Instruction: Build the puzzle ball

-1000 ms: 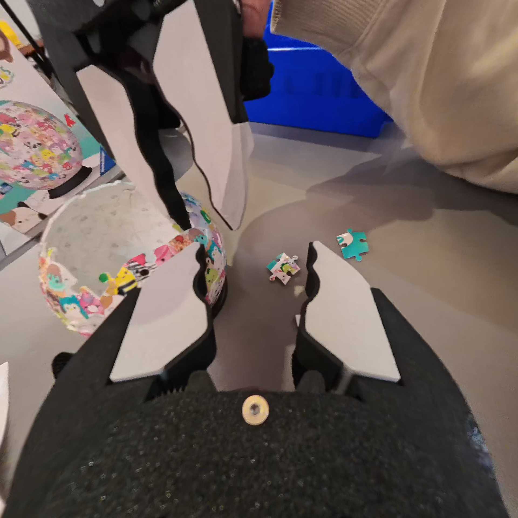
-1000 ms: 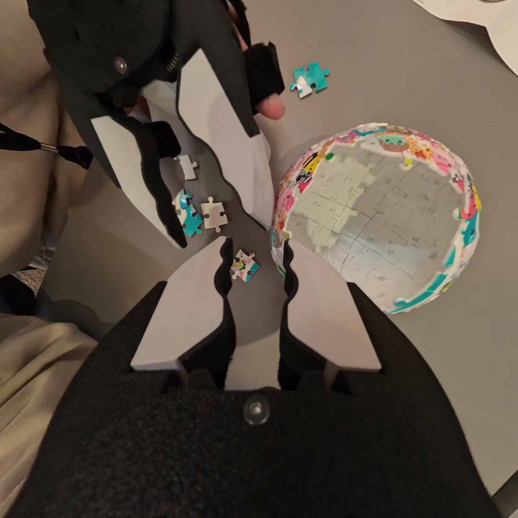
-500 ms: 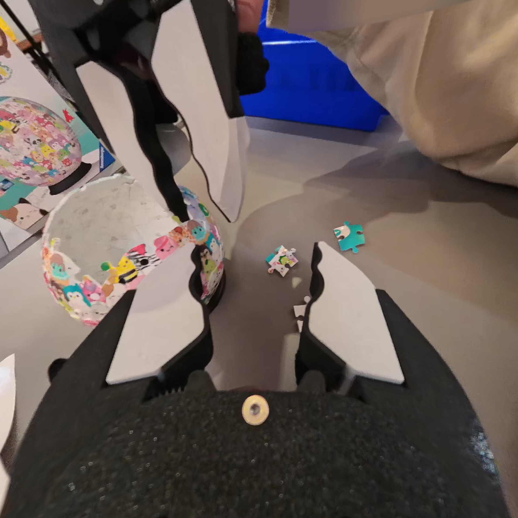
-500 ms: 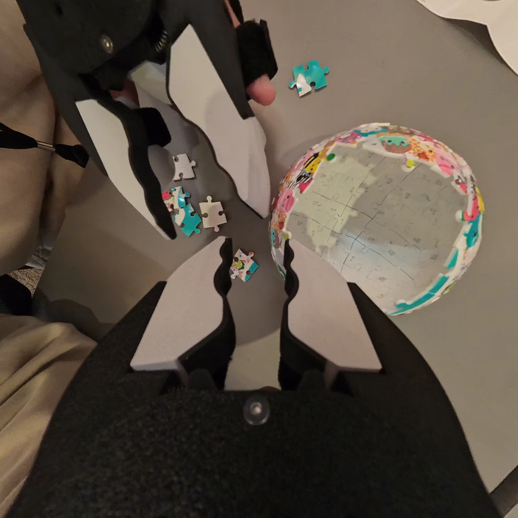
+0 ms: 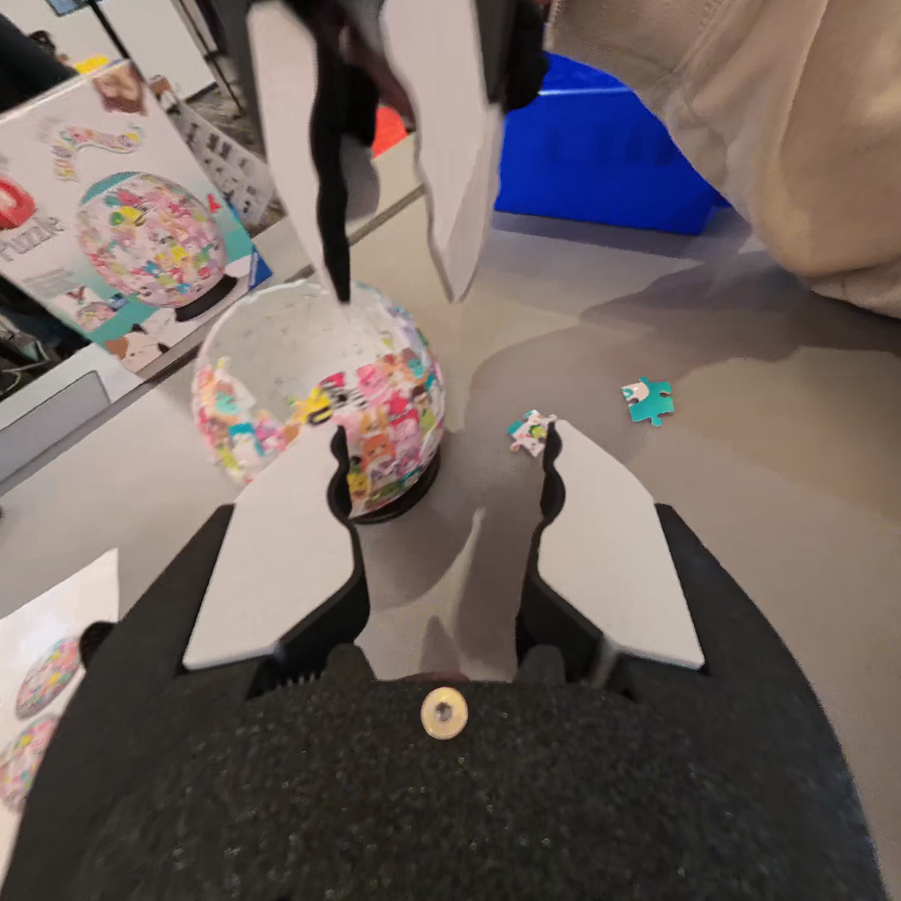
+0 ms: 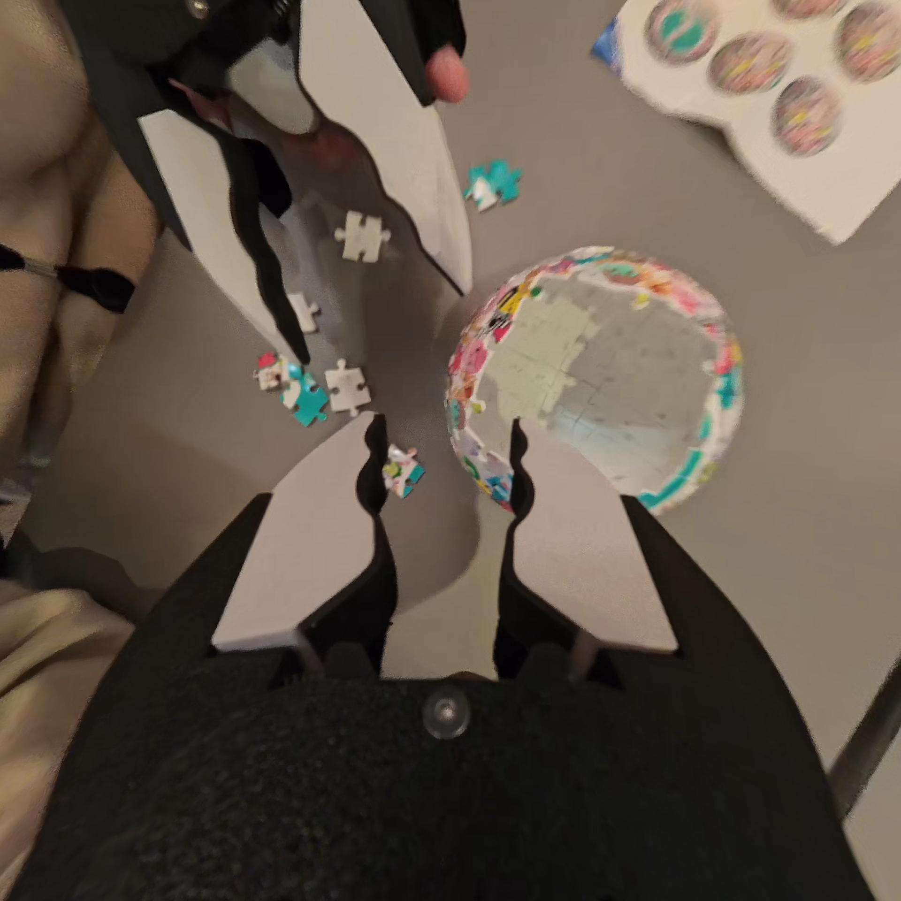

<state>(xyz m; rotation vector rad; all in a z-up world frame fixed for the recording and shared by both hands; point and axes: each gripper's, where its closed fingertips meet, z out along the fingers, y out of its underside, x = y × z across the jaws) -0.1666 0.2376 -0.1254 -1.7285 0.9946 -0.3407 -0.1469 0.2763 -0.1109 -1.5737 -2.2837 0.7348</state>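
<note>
Fingers of both grippers stand wide apart and hold nothing. Right gripper hangs over a colourful loose piece just beside the half-built ball. A careless descent could knock the ball. Left gripper hovers near its stand.

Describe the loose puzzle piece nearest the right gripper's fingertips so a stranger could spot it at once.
Start at the half-built puzzle ball on the grey table. Just beside its open rim, between the open right gripper fingers, lies one multicoloured piece, picture side up. It lies alone, while the cluster of loose pieces farther off holds blank white backs and a teal piece.
</note>
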